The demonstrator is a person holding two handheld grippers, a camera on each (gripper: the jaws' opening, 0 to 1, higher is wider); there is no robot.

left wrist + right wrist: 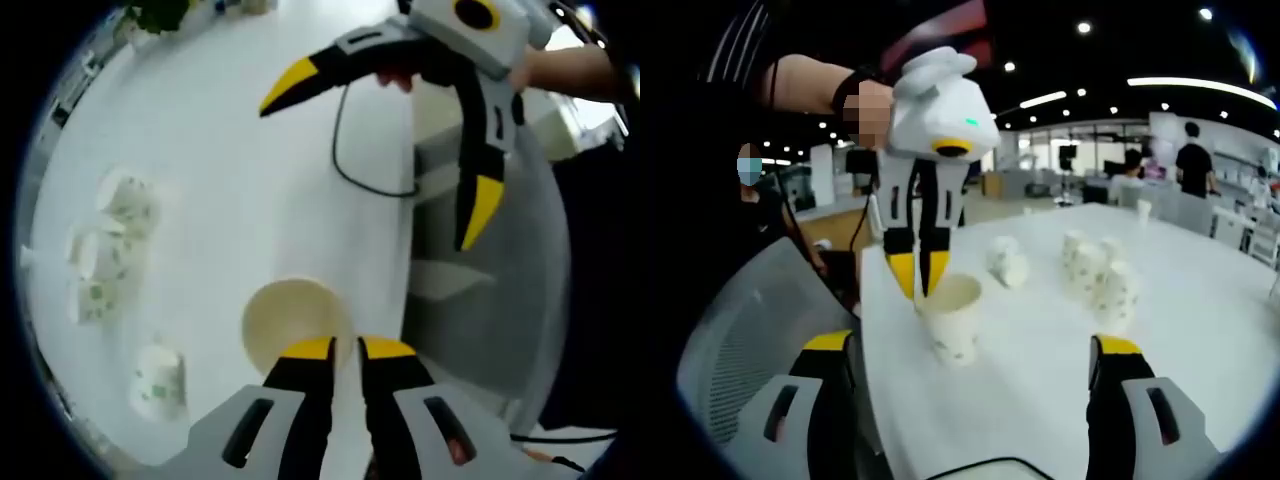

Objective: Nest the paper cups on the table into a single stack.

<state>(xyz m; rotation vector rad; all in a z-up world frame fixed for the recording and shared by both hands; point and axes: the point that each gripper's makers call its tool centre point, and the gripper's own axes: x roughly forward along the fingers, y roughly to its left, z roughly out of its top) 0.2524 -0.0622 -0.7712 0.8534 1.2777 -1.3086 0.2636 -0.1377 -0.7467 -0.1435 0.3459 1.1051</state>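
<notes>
Left gripper (923,272) pinches near cup's (954,318) rim at its 9 o'clock, cup upright on table (1200,330). Right gripper (975,385) spread wide, empty, cup dead ahead between jaws. 5 loose cups (1095,272) beyond at 1 o'clock; left nearer.

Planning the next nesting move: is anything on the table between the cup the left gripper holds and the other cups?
Nothing visible. The left gripper grips the cup by its rim; bare table lies between it and the other cups.
</notes>
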